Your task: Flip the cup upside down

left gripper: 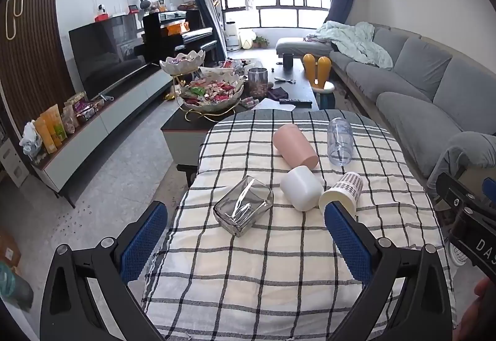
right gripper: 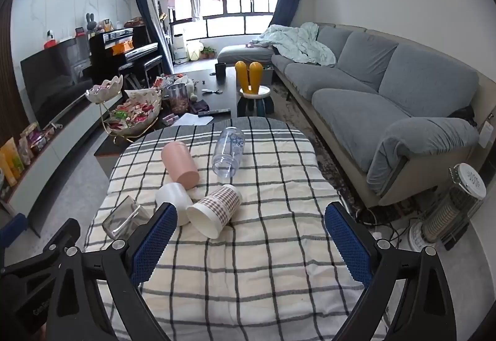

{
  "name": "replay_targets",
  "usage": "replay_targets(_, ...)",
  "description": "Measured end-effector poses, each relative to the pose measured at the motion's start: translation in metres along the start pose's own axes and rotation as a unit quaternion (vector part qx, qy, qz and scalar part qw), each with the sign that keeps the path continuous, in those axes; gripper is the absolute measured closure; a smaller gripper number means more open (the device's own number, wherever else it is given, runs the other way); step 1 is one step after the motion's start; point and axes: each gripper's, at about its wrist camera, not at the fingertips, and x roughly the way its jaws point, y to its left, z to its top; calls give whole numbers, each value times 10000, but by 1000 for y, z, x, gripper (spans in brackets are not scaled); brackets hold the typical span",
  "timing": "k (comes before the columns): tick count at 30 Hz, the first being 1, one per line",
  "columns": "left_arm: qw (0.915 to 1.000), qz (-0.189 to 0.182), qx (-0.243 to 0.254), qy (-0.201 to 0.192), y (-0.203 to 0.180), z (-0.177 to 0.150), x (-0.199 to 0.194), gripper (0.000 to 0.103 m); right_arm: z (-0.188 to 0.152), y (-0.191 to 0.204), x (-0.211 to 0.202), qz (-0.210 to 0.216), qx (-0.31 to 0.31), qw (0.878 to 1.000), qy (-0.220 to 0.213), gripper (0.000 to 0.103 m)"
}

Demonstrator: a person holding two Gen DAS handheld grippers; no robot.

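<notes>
Several cups lie on their sides on a checked cloth (left gripper: 279,263) (right gripper: 263,248): a square clear glass (left gripper: 243,209) (right gripper: 125,217), a white cup (left gripper: 301,187) (right gripper: 173,196), a plaid paper cup (left gripper: 342,192) (right gripper: 215,209), a pink cup (left gripper: 294,145) (right gripper: 179,164) and a clear plastic bottle-cup (left gripper: 340,141) (right gripper: 228,151). My left gripper (left gripper: 246,244) is open and empty, above the cloth just short of the glass. My right gripper (right gripper: 251,241) is open and empty, near the plaid cup's mouth; it also shows at the right edge of the left wrist view (left gripper: 471,217).
A dark coffee table (left gripper: 297,80) (right gripper: 223,83) with snack bowls (left gripper: 214,92) stands beyond the cloth. A grey sofa (left gripper: 418,83) (right gripper: 387,99) runs along the right. A TV and cabinet (left gripper: 105,61) are on the left. A heater (right gripper: 452,207) stands at the right.
</notes>
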Motion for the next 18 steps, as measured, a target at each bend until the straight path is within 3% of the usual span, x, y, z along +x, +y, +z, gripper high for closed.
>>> replay_targets(18, 10000, 27, 6, -40, 0, 0, 0, 0, 0, 1, 0, -8, -8, 10000, 9, 7)
